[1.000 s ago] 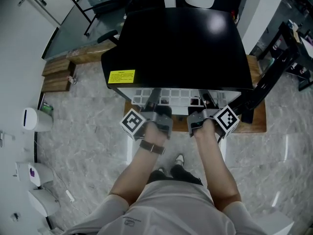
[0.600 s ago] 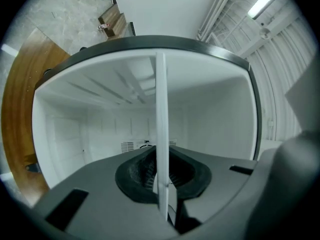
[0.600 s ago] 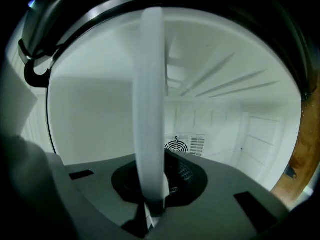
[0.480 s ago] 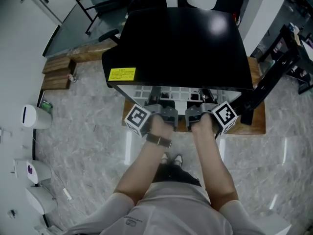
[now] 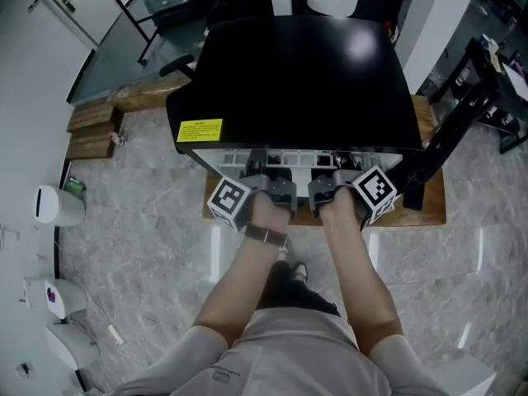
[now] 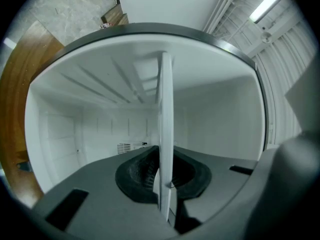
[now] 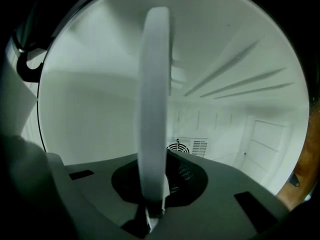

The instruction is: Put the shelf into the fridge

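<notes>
Seen from my head, the fridge (image 5: 297,73) hides most of the shelf (image 5: 289,158) and the tips of my left tool (image 6: 164,184) and right tool (image 7: 152,189). The label (image 5: 199,129) print is too small to read.

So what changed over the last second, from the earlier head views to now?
The left gripper and right gripper moved forward toward the black-topped fridge. They pushed the white slatted plastic shelf deeper inside, so less of it shows past the fridge's front edge. Nothing was taken hold of or let go: both grippers stay shut on the shelf's near edge. The fridge itself did not move.
</notes>
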